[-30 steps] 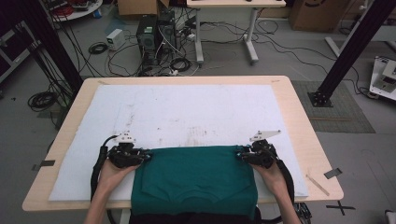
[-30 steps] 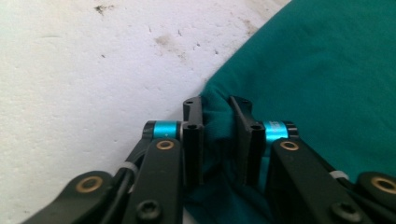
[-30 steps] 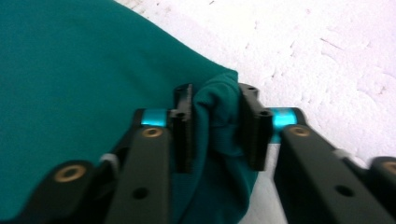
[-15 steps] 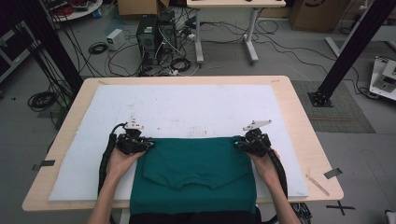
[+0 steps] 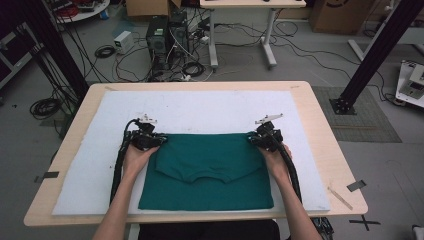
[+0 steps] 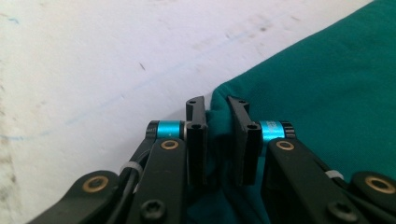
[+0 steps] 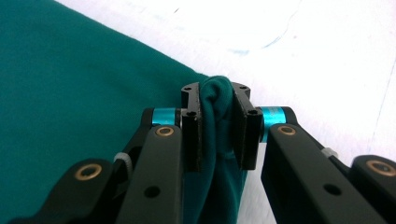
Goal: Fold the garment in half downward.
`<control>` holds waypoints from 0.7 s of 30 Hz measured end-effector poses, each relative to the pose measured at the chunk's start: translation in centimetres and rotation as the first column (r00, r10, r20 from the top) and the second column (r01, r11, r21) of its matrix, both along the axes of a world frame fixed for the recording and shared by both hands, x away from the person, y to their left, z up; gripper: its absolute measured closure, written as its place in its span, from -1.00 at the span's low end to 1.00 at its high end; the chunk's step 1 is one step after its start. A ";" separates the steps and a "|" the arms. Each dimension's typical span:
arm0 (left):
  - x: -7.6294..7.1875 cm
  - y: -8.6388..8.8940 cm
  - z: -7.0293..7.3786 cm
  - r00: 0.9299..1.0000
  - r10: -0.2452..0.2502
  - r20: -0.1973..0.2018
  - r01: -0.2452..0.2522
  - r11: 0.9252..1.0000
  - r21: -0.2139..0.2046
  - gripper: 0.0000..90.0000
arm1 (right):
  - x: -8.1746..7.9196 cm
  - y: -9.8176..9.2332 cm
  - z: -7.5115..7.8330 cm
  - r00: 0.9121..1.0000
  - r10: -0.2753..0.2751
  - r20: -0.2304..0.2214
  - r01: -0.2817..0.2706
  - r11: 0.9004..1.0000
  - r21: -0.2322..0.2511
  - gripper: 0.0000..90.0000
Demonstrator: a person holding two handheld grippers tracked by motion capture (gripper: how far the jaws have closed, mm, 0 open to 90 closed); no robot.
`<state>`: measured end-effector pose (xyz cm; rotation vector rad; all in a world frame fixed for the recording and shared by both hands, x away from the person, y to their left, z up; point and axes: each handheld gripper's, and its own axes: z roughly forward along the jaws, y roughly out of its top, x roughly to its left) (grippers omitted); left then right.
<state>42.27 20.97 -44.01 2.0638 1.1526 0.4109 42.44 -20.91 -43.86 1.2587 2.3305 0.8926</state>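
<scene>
Green cloth (image 5: 207, 172), a garment folded on itself, lies flat on the near half of the white mat (image 5: 200, 107), with its near edge close to the mat's near border. Its folded-over upper layer shows a curved neckline edge toward the person, and the fold line forms the far edge of the cloth, running straight across from one gripper to the other.

At the far left corner of the cloth sits the left gripper (image 5: 150, 139), held in the person's left hand (image 5: 136, 156). In the left gripper view the cloth (image 6: 327, 93) is bunched between the two black jaws of that gripper (image 6: 217, 105), which pinch the corner fold. At the far right corner of the cloth sits the right gripper (image 5: 260, 137), held by the right hand (image 5: 274, 159). In the right gripper view a thick roll of cloth (image 7: 70, 84) bulges up between the jaws of that gripper (image 7: 215, 91), clamped tight; these jaws have just been closing on it.

Both forearms reach in along the left and right sides of the cloth, and a black cable trails back from each gripper beside them.

Beyond the cloth, the mat is bare and faintly marked. The mat covers most of a wooden table (image 5: 320, 130), whose rim shows all around the cloth. Past the table's far edge, on the floor, stand a computer tower (image 5: 167, 37) and tangled cables (image 5: 192, 67).
</scene>
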 end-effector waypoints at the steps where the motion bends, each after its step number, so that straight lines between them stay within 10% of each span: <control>1: 0.2 0.0 -0.1 1.000 0.003 0.015 -0.003 1.000 0.009 0.74 | 0.2 0.0 0.0 1.000 -0.009 -0.001 0.009 1.000 0.004 0.72; 5: 0.8 0.6 -0.7 0.999 0.026 0.024 -0.024 0.998 -0.061 0.73 | 1.2 -0.1 -0.2 1.000 -0.030 -0.007 0.030 0.999 0.042 0.72; 14: 0.9 0.6 -0.9 0.996 0.056 0.075 -0.054 0.998 -0.034 0.59 | 2.2 0.1 -0.3 0.998 -0.065 -0.007 0.065 0.997 0.046 0.47; 21: -2.7 1.5 0.9 0.990 0.033 0.139 -0.024 0.998 -0.064 0.20 | -0.8 -2.0 1.4 0.996 -0.081 0.038 0.075 0.987 0.140 0.13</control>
